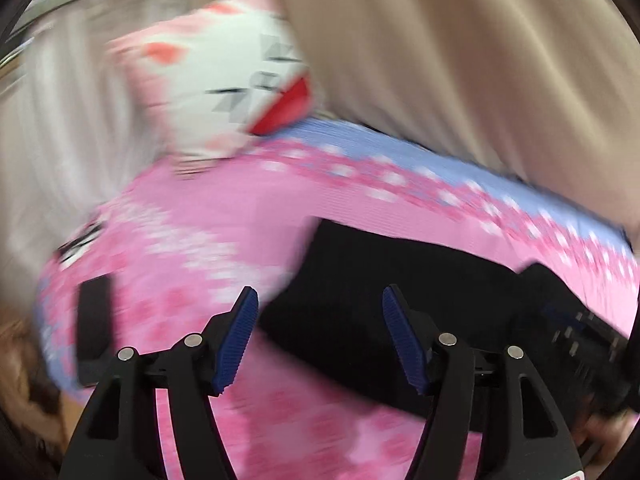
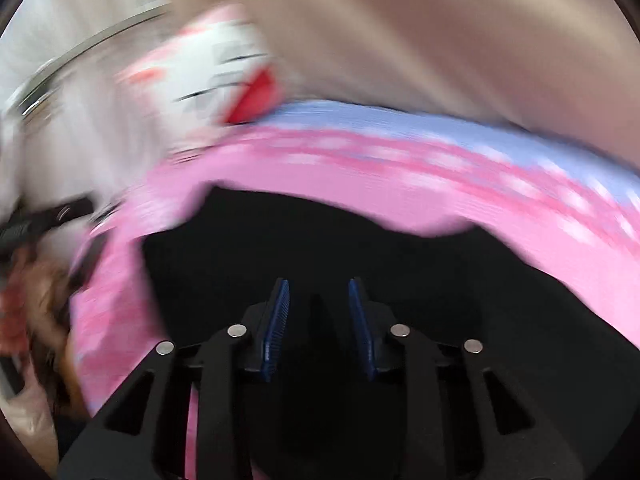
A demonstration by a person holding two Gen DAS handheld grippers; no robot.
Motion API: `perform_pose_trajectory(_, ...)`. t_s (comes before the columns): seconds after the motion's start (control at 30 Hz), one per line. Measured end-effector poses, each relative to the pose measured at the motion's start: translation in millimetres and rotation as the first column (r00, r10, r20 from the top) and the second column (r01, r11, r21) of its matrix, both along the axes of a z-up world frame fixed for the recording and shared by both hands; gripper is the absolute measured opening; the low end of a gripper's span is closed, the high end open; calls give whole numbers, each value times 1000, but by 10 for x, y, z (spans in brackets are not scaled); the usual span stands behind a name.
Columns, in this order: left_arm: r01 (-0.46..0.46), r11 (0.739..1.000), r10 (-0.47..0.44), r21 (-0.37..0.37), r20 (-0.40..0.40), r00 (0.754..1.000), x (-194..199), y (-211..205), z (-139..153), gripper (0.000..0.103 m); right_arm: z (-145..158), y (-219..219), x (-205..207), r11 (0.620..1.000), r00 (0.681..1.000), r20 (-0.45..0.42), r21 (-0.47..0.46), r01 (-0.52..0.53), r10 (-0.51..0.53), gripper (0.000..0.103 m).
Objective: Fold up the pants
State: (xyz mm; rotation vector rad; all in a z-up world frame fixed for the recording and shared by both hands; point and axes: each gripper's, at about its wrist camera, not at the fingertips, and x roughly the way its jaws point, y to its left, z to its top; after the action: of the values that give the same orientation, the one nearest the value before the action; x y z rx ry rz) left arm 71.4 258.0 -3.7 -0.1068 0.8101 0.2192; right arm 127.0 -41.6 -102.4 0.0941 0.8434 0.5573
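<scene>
Black pants point(image 2: 320, 240); pink-and-lilac flowered bedcover point(image 1: 248, 216); white-pink cushion point(image 1: 224, 80); beige curtain point(image 1: 460, 60).

Both wrist cams angled down, close; share pink bedspread point(image 1: 248, 216).

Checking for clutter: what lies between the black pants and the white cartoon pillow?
In both wrist views, only pink flowered bedding lies between the black pants and the white pillow; nothing else shows there.

A home bedroom: pink flowered bedspread point(image 1: 248, 216), cartoon-print pillow point(image 1: 216, 80), beige curtain point(image 1: 460, 60) behind.
</scene>
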Motion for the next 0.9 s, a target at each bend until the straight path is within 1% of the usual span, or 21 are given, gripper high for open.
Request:
perform_pose_trajectory(0.03,26,1000,-26,0,-19,999,132,-148,-88,62,-66,-138,114,1000,999,-29,3,17,-17,30)
perform_pose_trajectory(0.07,55,998,-55,-3,-50,997,303,-330,-211,62,-186,-268,283,998,998,-55,-47,41,-44,28)
perform_pose_trajectory(0.1,81,997,-81,-9,-82,993,468,-499,-342,62,-288,-389,408,995,996,-66,-80,51,-57,11)
perform_pose_trajectory(0.13,88,996,-88,-7,-104,991,574,-608,-431,62,-296,-576,470,997,994,-77,-27,77,-79,3)
perform_pose_trajectory(0.17,83,997,-81,7,-143,986,738,-759,-579,62,-230,-792,503,987,982,-96,-17,160,-161,0)
perform_pose_trajectory(0.2,79,997,-76,16,-164,984,802,-830,-648,62,-135,-924,459,978,976,-73,-16,206,-207,4)
perform_pose_trajectory(0.23,65,998,-59,24,-187,981,862,-883,-717,62,20,-1094,331,974,974,-19,-1,227,-227,8)
perform_pose_trajectory(0.3,51,998,-45,29,-185,982,855,-1003,-741,61,130,-1333,101,978,979,4,29,205,-205,9)
perform_pose_trajectory(0.37,82,996,-73,46,-163,984,798,-1141,-672,61,72,-1596,-148,986,986,-6,6,164,-164,9)
perform_pose_trajectory(0.4,97,993,-86,65,-155,984,771,-1228,-629,62,-43,-1813,-277,982,984,-15,-57,179,-180,7)
perform_pose_trajectory(0.43,123,988,-109,92,-142,984,735,-1372,-572,62,-134,-2017,-270,966,972,-12,-116,231,-234,7)
perform_pose_trajectory(0.47,140,985,-126,104,-135,983,717,-1475,-534,62,-204,-2289,-336,949,957,-8,-131,288,-291,2)
perform_pose_trajectory(0.5,166,980,-151,111,-129,980,698,-1602,-498,62,-205,-2620,-415,946,946,-24,-51,321,-322,1)
perform_pose_trajectory(0.53,191,975,-176,116,-124,977,659,-1718,-455,62,-154,-3039,-550,902,901,-33,-39,430,-432,2)
perform_pose_trajectory(0.57,220,968,-206,122,-117,972,619,-1874,-414,62,-89,-3320,-684,853,856,1,-76,516,-517,11)
perform_pose_trajectory(0.63,266,956,-253,126,-107,961,551,-2132,-357,62,50,-3965,-1019,762,768,72,-92,640,-636,13)
perform_pose_trajectory(0.67,292,949,-280,122,-102,954,505,-2275,-336,63,77,-4276,-1179,722,727,72,-83,687,-683,26)
perform_pose_trajectory(0.7,314,942,-303,118,-101,948,461,-2396,-320,64,91,-4675,-1378,662,667,75,-82,745,-741,41)
perform_pose_trajectory(0.77,353,929,-343,113,-102,934,390,-2652,-322,66,59,-5154,-1609,595,602,75,-96,798,-795,43)
perform_pose_trajectory(0.83,384,916,-373,114,-109,922,334,-2871,-360,67,-14,-5488,-1797,595,599,44,-69,801,-800,43)
perform_pose_trajectory(0.9,416,903,-403,110,-124,907,275,-3120,-423,67,-63,-5632,-1821,629,630,13,-36,777,-777,43)
